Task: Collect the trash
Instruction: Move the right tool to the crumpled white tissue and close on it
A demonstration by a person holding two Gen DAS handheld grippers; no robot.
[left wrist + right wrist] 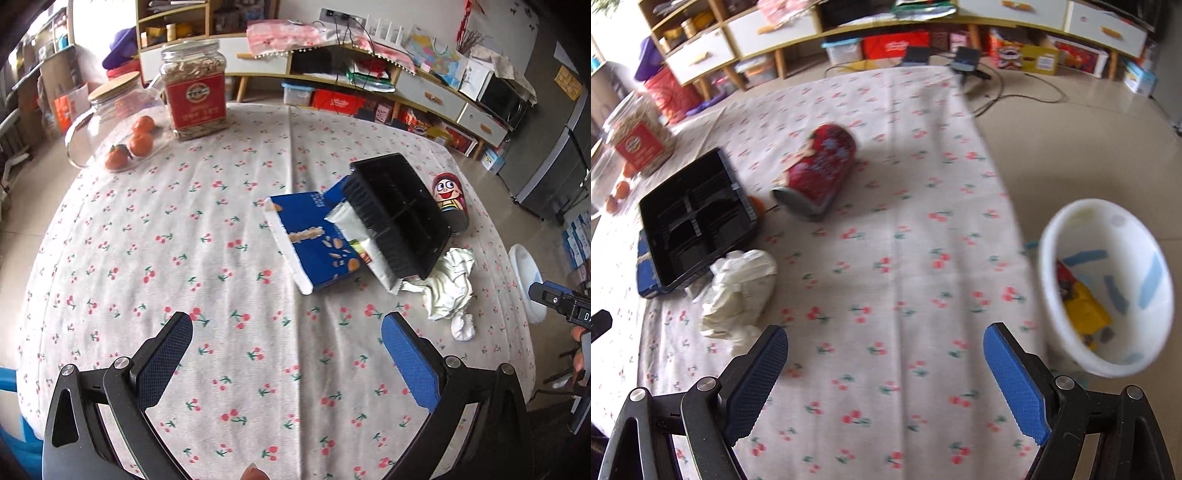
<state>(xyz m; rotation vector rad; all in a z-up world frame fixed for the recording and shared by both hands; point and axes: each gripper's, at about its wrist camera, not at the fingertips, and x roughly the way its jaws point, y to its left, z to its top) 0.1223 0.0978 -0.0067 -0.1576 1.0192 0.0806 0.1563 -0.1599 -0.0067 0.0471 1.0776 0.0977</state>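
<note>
Trash sits clustered right of centre on the bench (221, 258), w/ cherry-print cloth over it. Left wrist view: left gripper (287, 334) hovers above the cloth, jaws spread wide, nothing between them. Ahead lies a blue snack box (314, 243), flat, w/ a silver wrapper (364, 243) partly over it and a black plastic tray (400, 214) resting tilted on both. Crumpled white tissue (450, 291) touches the tray's near corner. Cartoon-print can (450, 203) lies just beside the tray's right side. Far left corner: oat jar (194, 92) w/ red label, glass jar (110, 110) w/ wood lid, three oranges (140, 144) near it. White bin (526, 280) shows past the bench's right edge.

Right wrist view (blurred): right gripper (885, 341) also above the cloth, jaws wide apart, empty. Can (816, 170) lies on its side mid-bench, apart from tray (698, 218). Tissue (738, 291) touches the tray's near edge, near the left finger (757, 384). Bin (1049, 266) stands on the floor beside the bench, holding yellow and red wrappers (1086, 314).
</note>
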